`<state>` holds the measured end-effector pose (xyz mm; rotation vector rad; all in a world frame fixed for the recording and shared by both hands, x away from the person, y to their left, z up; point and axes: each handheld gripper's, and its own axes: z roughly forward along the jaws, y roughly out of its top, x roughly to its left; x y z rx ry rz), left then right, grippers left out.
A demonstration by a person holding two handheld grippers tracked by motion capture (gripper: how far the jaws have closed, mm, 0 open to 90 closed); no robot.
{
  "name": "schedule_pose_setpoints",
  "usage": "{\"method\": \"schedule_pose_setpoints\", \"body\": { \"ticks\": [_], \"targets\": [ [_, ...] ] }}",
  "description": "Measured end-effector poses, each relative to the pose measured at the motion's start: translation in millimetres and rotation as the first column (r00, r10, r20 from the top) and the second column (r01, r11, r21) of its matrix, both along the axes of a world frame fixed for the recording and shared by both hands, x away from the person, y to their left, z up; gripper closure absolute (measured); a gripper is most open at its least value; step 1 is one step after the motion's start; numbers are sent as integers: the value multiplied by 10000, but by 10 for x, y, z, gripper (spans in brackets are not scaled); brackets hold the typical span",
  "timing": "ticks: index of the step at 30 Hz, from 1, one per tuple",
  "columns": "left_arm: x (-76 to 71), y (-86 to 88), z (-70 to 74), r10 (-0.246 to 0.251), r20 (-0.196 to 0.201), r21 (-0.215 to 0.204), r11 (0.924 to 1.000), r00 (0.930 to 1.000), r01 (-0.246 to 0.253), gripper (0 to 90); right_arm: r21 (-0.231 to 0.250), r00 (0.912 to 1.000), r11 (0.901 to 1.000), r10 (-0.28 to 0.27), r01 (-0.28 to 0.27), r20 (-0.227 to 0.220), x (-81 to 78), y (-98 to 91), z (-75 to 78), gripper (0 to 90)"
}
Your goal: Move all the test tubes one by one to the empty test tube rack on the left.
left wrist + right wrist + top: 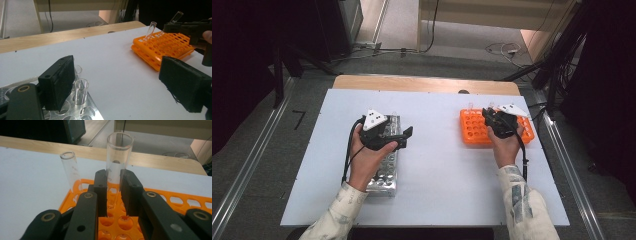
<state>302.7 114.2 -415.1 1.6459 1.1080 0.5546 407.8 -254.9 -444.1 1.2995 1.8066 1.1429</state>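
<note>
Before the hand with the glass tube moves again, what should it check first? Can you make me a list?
1. Right gripper shut on the held tube: ok.
2. Held tube looks whole, no cracks seen: ok.
3. Second tube standing apart in the orange rack, not touching the held one: ok.
4. Held tube's bottom lifted out of its hole: cannot tell.
5. Left gripper open and away from the orange rack: ok.
6. Tubes standing in the metal rack: ok.
</note>
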Motion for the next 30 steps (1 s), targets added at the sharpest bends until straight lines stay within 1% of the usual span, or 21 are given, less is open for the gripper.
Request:
{"method": "schedule_pose_setpoints", "body": {
  "ticks": [5, 11, 15, 19, 21, 27, 30],
  "targets": [
    [-2, -15, -7, 40, -92, 97, 9999, 9999, -39, 130, -43, 9994, 9994, 356, -356, 0, -122, -33, 65, 733],
    [-20, -41, -2, -40, -61, 92, 9999, 10000, 41, 131, 134, 9964, 9963, 844, -844, 58, -284, -52, 89, 733],
    [-30, -61, -7, -67, -98, 205, 9998, 9999, 69, 131, 299, 9926, 9922, 1209, -1212, 122, -376, -54, 128, 733],
    [-38, -81, -13, -125, -125, 221, 9997, 9998, 128, 130, 354, 9892, 9886, 1458, -1461, 125, -451, -33, 169, 733],
    [-46, -90, -12, -165, -135, 234, 9996, 9998, 168, 131, 371, 9877, 9870, 1564, -1565, 57, -478, -14, 175, 733],
    [-78, -117, 3, -271, -80, 250, 9993, 9996, 273, 132, 242, 9814, 9811, 1922, -1920, -33, -550, 77, 143, 733],
    [-89, -124, 12, -348, -68, 160, 9993, 9994, 349, 132, 202, 9771, 9770, 2126, -2123, -125, -582, 144, 116, 733]
  ]
}}
